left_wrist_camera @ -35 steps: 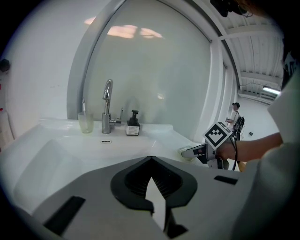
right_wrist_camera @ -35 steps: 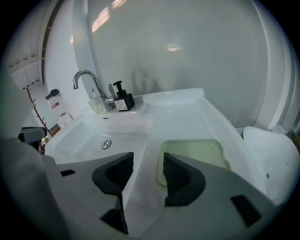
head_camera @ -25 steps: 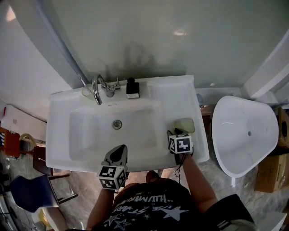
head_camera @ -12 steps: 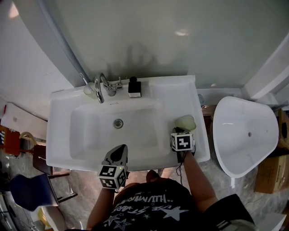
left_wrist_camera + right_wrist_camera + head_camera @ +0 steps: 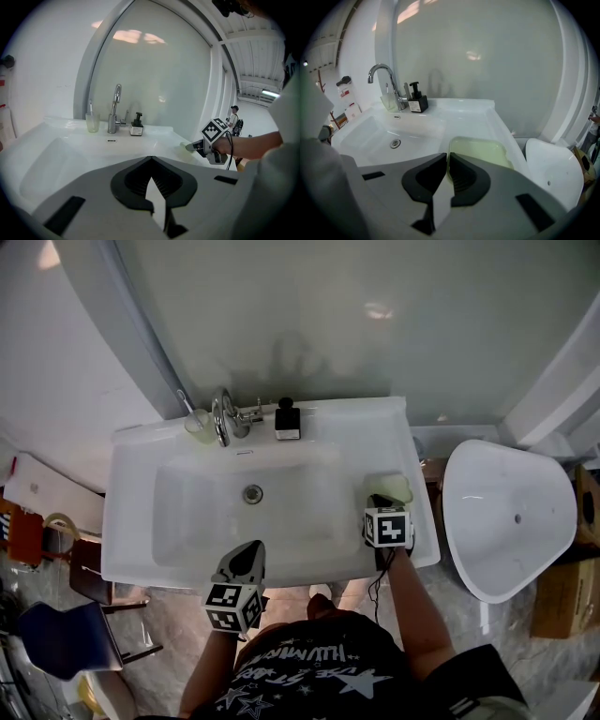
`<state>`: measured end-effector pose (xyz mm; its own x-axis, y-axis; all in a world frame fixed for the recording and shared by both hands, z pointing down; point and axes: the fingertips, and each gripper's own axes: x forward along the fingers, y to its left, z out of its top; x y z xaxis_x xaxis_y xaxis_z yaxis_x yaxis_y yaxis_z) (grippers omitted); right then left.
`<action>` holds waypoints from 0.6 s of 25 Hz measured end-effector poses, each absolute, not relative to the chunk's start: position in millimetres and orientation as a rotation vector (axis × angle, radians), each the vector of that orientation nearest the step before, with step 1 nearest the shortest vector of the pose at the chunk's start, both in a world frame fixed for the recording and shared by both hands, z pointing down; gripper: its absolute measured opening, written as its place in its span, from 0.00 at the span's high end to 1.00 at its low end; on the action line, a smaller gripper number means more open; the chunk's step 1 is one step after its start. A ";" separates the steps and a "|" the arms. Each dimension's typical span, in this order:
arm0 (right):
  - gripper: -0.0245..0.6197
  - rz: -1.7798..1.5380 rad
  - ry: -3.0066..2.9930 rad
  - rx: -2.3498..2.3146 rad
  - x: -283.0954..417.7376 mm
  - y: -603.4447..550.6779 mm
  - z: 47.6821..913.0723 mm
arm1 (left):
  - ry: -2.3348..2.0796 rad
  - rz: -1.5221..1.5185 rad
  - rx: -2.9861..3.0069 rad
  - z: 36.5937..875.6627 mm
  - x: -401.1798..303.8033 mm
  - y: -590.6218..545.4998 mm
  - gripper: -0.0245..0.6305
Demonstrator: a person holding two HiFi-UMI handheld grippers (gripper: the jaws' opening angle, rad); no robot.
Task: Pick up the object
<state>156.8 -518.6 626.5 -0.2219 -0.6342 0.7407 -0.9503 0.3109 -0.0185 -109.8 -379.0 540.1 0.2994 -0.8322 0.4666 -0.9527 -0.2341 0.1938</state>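
The right claw (image 5: 446, 158) has just been closing and pinches the near rim of the pale green shallow plastic tray (image 5: 480, 149) (seemingly a soap dish) at the white ceramic sink's (image 5: 454, 110) right ledge; the left claw (image 5: 151, 160) is closed, empty.

Your right gripper (image 5: 446, 158) points steeply downward, forearm (image 5: 412, 610) stretched out from your body. Its jaws have just been closing and now pinch the near rim of the pale green dish (image 5: 480, 151). Your left gripper (image 5: 151, 159) tilts only gently down, close in front of you, jaws together and empty.
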 end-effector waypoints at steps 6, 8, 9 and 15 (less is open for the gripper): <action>0.91 0.602 -1.988 1.456 148.3 -498.5 597.0 | -1.592 0.356 2.161 528.4 -126.1 -357.5 0.94; 0.91 0.574 -2.009 1.468 142.7 -488.3 585.9 | -1.581 0.353 2.167 525.3 -131.0 -347.4 0.94; 0.91 0.560 -2.019 1.476 140.5 -482.6 580.0 | -1.571 0.353 2.169 523.6 -132.3 -341.7 0.94; 0.91 0.486 -2.069 1.536 133.8 -441.2 547.3 | -1.564 0.330 2.202 520.5 -142.0 -307.4 0.94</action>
<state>133.8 -441.2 547.3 -0.2274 -0.7715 0.5942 -0.9553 0.2951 0.0176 -142.0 -307.4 520.5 0.3400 -0.8403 0.4223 -0.9392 -0.2811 0.1970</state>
